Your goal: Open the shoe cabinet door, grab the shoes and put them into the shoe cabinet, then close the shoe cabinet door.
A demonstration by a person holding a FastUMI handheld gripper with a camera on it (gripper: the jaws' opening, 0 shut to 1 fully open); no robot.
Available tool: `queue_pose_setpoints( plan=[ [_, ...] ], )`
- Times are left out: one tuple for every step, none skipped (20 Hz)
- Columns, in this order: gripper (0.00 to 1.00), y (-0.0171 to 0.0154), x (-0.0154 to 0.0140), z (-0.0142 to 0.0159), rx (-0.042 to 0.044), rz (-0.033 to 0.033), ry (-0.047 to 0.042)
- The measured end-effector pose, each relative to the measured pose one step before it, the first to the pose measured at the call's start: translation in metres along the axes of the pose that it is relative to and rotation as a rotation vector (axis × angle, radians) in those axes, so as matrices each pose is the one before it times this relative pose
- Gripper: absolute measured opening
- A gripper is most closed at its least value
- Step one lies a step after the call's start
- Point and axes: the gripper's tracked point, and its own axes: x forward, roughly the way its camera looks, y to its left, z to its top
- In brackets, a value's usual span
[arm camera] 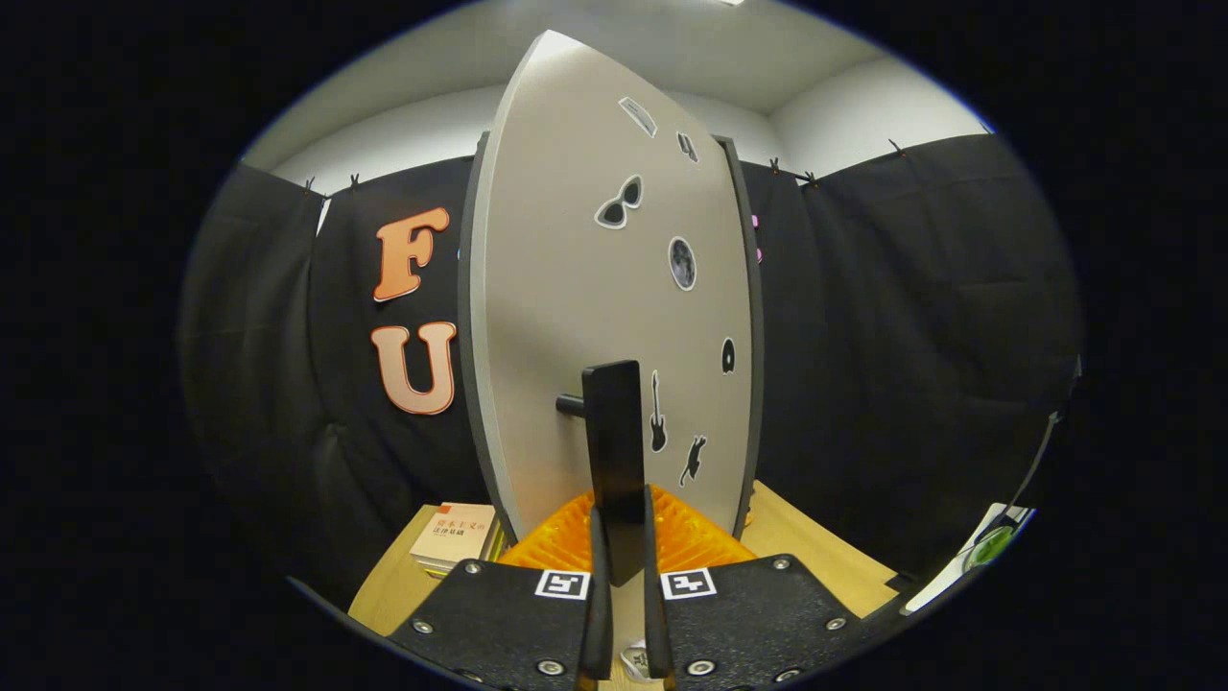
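Observation:
The shoe cabinet door (595, 317) stands tall right ahead, a grey panel with small black stickers and a dark edge on its left side. Its black bar handle (614, 432) stands upright on a short peg, and its lower end sits between my fingers. My gripper (622, 537) is shut on that handle, with the orange ribbed fingers (705, 542) pressed against it from both sides. The door looks turned at an angle, its left edge nearer me. The inside of the cabinet is hidden behind the panel.
A wooden table top (815, 561) runs under the door. A stack of books (453, 533) lies left of the fingers, close to the door's lower left corner. A white sheet with something green (988, 547) lies far right. Black cloth walls surround the booth.

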Motion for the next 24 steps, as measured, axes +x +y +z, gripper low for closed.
queue_pose_setpoints(
  plan=[
    [0.13,-0.00668,-0.00267,-0.00064,0.00966,-0.01013,0.00675],
    [0.13,-0.00574,-0.00303,-0.00037,-0.00104,-0.01052,-0.00369],
    [0.13,-0.008,-0.00281,-0.00041,-0.00738,-0.01529,0.00449],
    [0.13,-0.00626,-0.001,0.00197,-0.00232,-0.01435,-0.00208],
    [0.1,-0.00792,-0.00277,-0.00052,0.00367,-0.00894,0.00349],
    [0.1,-0.00841,-0.00321,-0.00008,0.01495,-0.00047,0.00062],
    [0.1,-0.00757,-0.00108,-0.00106,0.01143,0.00624,0.00609],
    [0.09,-0.00707,-0.00156,0.00053,0.00761,0.00671,-0.00459],
    [0.09,-0.0071,-0.00009,-0.00029,-0.00293,0.0041,0.00258],
    [0.09,-0.00926,-0.00066,0.00045,-0.00804,-0.00377,-0.00441],
    [0.09,-0.00883,-0.00022,-0.00192,-0.01517,-0.0052,0.00297],
    [0.09,-0.00959,-0.00068,-0.0003,-0.00651,-0.00236,-0.00294],
    [0.09,-0.00892,-0.00009,0.00067,0.00115,0.00435,-0.00093],
    [0.09,-0.00749,-0.00143,0.00044,0.00645,0.00987,-0.00055],
    [0.09,-0.00734,-0.00101,0.0005,0.01431,0.01282,0.00007],
    [0.09,-0.00637,0.00085,-0.00035,0.01338,0.00861,-0.00194],
    [0.09,-0.00851,0.00014,0.00002,0.00918,0.00336,-0.00124],
    [0.09,-0.00731,-0.00042,-0.00066,0.00806,0.00295,-0.00053],
    [0.09,-0.00667,-0.00117,0.00101,0.00194,-0.00594,-0.00573],
    [0.09,-0.00743,-0.00013,-0.00017,-0.00608,-0.01205,-0.00181],
    [0.09,-0.00828,0.00043,0.00046,-0.01189,-0.01949,-0.00265],
    [0.09,-0.00915,-0.00021,-0.00076,-0.01218,-0.02074,0.00206],
    [0.09,-0.00834,-0.00005,0.00013,-0.00899,-0.02215,-0.00194],
    [0.09,-0.0071,-0.00144,0.00008,-0.01244,-0.01812,0.00226]
  ],
)
